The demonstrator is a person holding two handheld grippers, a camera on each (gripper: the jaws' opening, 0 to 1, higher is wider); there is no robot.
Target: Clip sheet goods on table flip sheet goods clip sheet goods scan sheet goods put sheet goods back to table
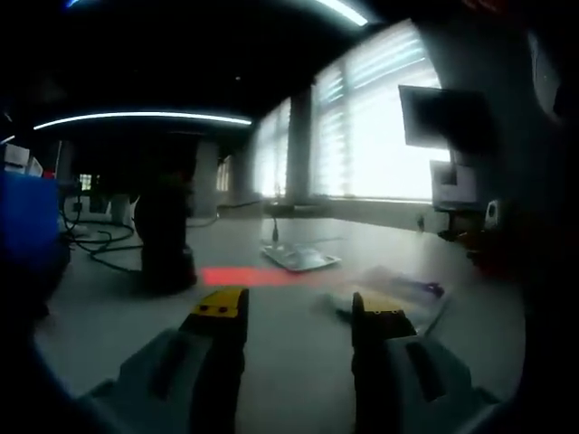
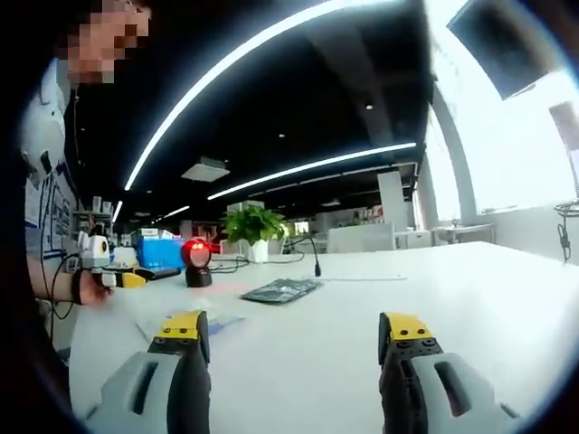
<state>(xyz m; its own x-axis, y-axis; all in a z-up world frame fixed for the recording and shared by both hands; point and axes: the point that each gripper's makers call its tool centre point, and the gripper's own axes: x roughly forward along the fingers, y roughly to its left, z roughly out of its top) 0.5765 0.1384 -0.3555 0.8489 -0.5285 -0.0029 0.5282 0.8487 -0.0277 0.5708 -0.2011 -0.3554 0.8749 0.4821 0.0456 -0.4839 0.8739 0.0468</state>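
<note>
The table (image 2: 434,298) is looking smooth and matt white; the sheet goods (image 2: 281,290) are showing a glossy, foil-like plastic sheen.

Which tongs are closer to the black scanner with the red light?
Left. The left tongs hover close beside the black red-lit scanner; the right tongs are well back across the white table, seeing it small ahead.

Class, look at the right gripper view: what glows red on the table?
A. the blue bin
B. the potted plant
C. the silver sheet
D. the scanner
D: the scanner near the table's far left shows a round red light; the plant is green.
</note>
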